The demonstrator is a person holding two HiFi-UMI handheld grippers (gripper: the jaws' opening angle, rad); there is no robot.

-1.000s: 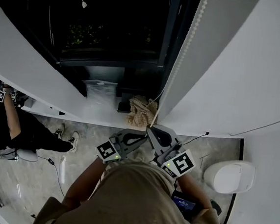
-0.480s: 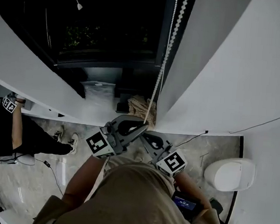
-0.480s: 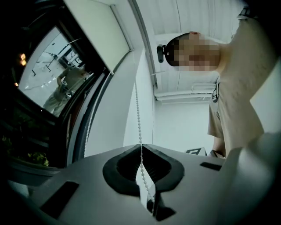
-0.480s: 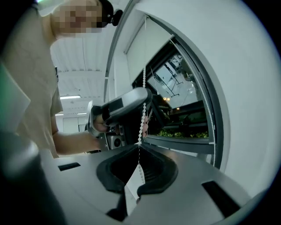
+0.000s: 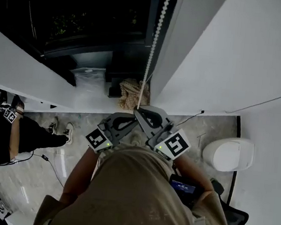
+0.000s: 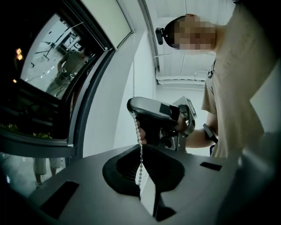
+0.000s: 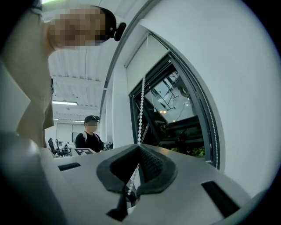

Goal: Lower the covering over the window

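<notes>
- Judging by the head view, little of the lowering is done: the window [image 5: 91, 11] shows dark and uncovered over nearly all that is in sight.
- What looks like the covering [image 6: 107, 19] is a pale panel high at the top of the frame in the left gripper view, so most of its travel is probably left.
- The bead chain [image 5: 153, 41] that works it hangs down the window's right edge, beside the white wall, and runs to the two claws held close together in front of the person.
- The right gripper [image 7: 131, 186] sits higher on the chain. Its jaws are pinched nearly together, with the beads running down between the dark pads.
- The left gripper [image 6: 147, 193] is just below it. Its jaws are also drawn in tight on the same chain, whose lowest beads disappear where the pads meet.
- Neither claw touches anything but the chain.
- What likely remains is more hand-over-hand pulling.
</notes>
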